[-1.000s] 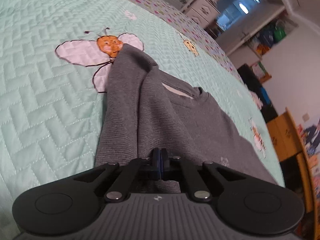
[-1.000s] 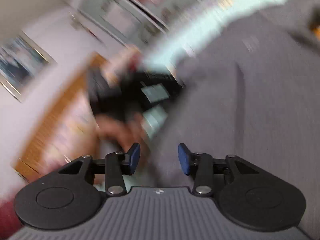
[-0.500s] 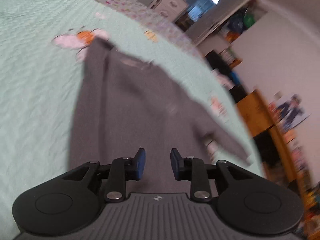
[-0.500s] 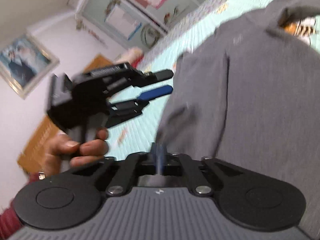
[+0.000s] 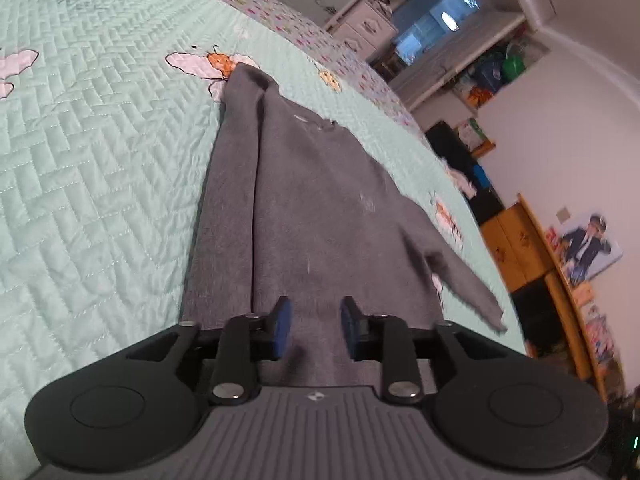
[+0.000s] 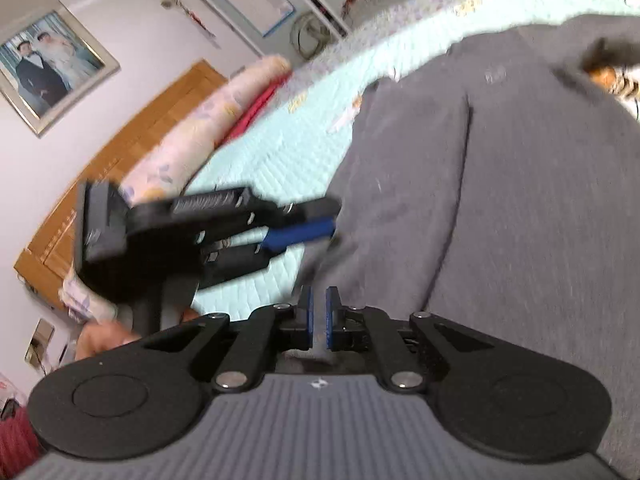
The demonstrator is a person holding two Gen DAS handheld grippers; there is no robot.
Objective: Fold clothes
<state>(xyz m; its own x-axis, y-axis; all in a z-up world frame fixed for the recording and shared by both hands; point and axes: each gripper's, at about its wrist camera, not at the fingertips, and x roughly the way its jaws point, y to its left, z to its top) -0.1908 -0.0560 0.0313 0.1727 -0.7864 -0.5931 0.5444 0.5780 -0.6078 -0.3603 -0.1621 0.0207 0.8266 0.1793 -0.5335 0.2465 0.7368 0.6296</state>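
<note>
One grey sweater (image 5: pixel 320 200), one quilt (image 5: pixel 100 160), two tongs

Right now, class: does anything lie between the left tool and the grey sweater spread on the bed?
Nothing visible does. The left tool hangs just above the grey knit sweater on the mint quilted bedspread, its jaws opening with only bare sweater fabric showing in the gap between its blue pads.

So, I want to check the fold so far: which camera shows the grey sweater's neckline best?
The left wrist view: the grey sweater lies lengthwise on the quilt, its neckline visible at the far end. The right wrist view shows the sweater close and blurred, its collar barely readable.
</note>
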